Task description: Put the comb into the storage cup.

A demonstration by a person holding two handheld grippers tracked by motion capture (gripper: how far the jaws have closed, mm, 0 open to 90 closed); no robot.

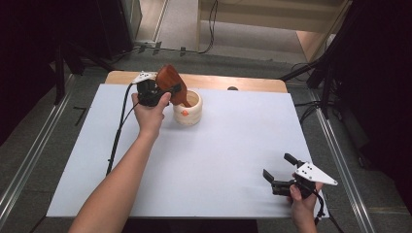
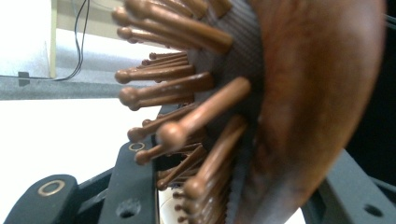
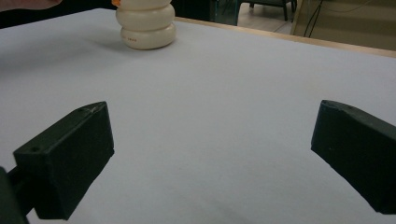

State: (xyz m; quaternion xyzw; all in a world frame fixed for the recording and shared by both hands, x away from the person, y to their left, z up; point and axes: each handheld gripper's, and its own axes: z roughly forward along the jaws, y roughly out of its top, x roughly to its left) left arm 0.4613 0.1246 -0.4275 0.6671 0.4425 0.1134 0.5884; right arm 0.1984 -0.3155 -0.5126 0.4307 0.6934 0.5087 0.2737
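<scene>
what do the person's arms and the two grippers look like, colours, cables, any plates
Both forearms are bare, with no sleeve showing. The left gripper is black, with a pale three-cornered plate on top and a black cable trailing back across the white table. The right gripper is black too, with blocky wedge-shaped jaws, a grey three-cornered plate dotted with small dark holes, and a black cable at the wrist.

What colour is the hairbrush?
Reddish-brown wood; the hairbrush shows best in the left gripper view.
</scene>
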